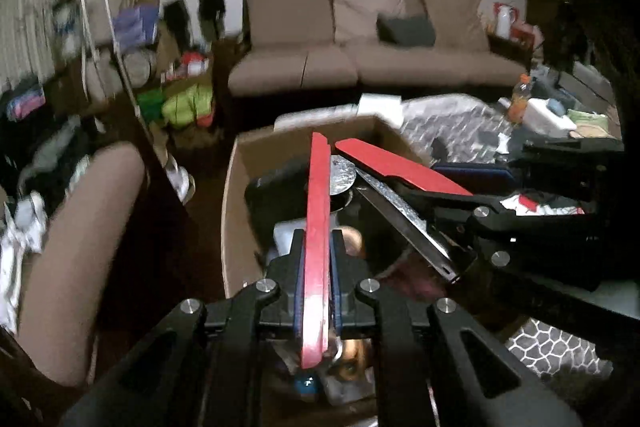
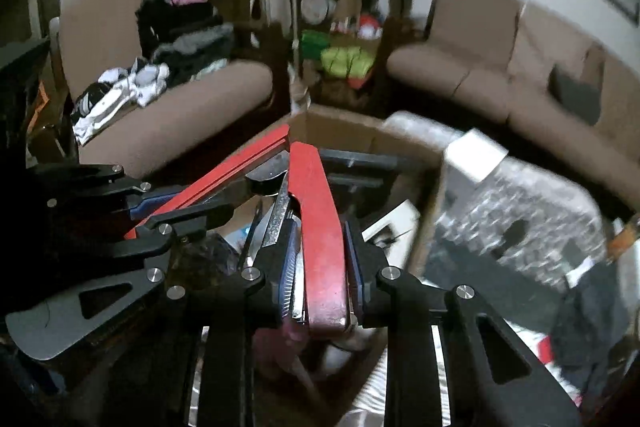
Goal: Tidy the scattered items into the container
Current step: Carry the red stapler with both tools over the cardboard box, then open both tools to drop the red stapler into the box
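Note:
A folding multi-tool with two red handles and silver blades (image 1: 394,205) hangs over an open cardboard box (image 1: 234,211). My left gripper (image 1: 318,247) is shut on one red handle (image 1: 318,187), which runs forward between its fingers. From the right, my right gripper (image 1: 448,185) comes in, shut on the other red handle (image 1: 400,165). In the right wrist view, the right gripper (image 2: 322,239) clamps its red handle (image 2: 316,195), and the left gripper (image 2: 168,205) holds the other handle (image 2: 224,171) above the box (image 2: 344,127). The two handles meet at the far end.
The box holds several dark, white and pink items (image 1: 412,279). To its right is a table with a patterned cloth (image 1: 460,123), an orange bottle (image 1: 520,97) and clutter. A brown sofa (image 1: 360,39) stands behind it and an armchair arm (image 1: 80,247) to its left.

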